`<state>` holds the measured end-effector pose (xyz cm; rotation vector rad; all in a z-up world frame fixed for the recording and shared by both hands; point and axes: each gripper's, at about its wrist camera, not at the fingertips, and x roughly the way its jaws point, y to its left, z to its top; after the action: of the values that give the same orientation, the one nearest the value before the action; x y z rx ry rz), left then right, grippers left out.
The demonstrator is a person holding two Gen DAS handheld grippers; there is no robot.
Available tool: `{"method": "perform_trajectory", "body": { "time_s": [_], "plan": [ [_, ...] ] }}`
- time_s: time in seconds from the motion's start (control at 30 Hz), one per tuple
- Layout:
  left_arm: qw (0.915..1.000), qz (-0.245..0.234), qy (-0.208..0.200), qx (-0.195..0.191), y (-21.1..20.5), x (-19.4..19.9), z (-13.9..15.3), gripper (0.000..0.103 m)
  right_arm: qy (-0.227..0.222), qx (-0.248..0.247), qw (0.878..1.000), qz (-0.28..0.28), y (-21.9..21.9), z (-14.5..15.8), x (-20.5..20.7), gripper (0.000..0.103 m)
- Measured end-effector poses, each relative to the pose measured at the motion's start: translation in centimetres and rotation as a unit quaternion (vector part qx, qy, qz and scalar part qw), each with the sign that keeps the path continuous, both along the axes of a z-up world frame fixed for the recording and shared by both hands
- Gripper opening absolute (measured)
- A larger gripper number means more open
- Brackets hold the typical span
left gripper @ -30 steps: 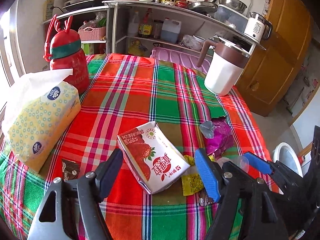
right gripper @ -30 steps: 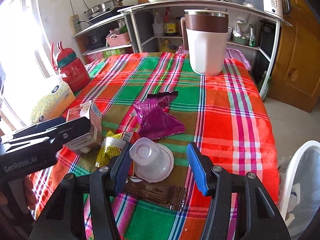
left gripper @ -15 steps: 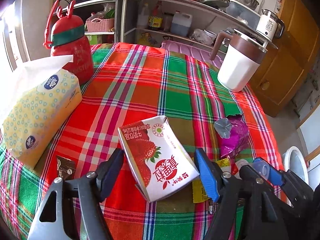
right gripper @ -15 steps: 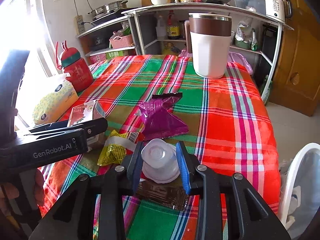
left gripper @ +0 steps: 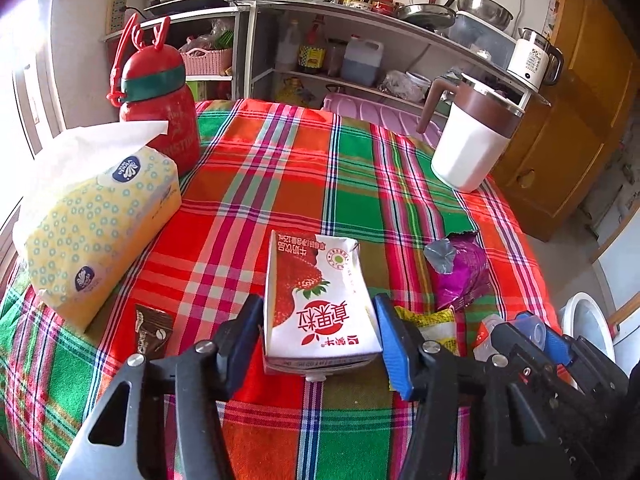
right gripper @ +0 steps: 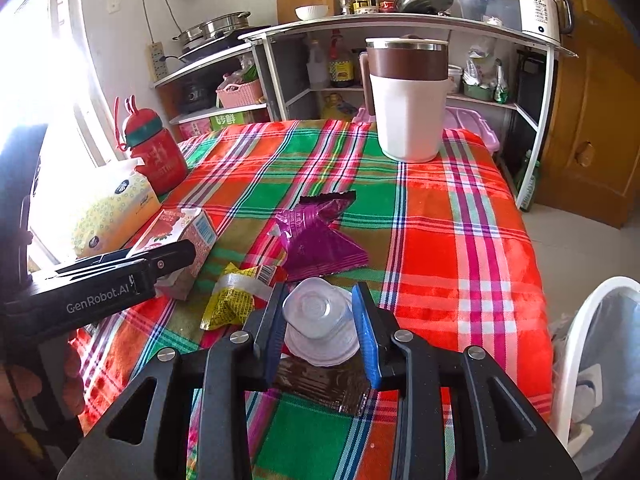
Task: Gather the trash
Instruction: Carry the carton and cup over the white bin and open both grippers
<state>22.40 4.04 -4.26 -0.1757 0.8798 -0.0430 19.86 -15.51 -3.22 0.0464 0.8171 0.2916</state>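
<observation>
Brown wrapper (right gripper: 320, 386) half under cup (right gripper: 318, 326)

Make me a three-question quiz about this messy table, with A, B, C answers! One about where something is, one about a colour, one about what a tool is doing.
1. Where is the strawberry milk carton?
A. between the left tool's fingers
B. on the shelf
C. in the bin

2. What colour is the crumpled snack bag?
A. blue
B. purple
C. white

3. What is the right tool doing?
A. hanging wide open over bare cloth
B. squeezing the clear plastic cup
C. holding the red bottle

Answers:
1 A: the left tool is closing with the carton between its fingers.
2 B: the bag is shiny purple.
3 B: both fingers press the sides of the upside-down clear plastic cup.
</observation>
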Motion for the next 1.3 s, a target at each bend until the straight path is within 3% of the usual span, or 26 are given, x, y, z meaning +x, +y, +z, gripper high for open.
{"method": "perform_trajectory", "body": {
  "time_s": [0.63,1.3],
  "plan": [
    [0.9989,-0.023,-0.041,0.001,-1.3,-4.5,3.0,0.058,-0.030,0.011,0.999,-0.024,-2.6,2.5,-3.4,0.034],
    [0.9881,-0.129,-0.082,-0.020,-9.9,-8.7,6.0,0.058,-0.046,0.017,0.995,-0.091,-10.5,4.4,-8.0,0.034]
  ]
}}
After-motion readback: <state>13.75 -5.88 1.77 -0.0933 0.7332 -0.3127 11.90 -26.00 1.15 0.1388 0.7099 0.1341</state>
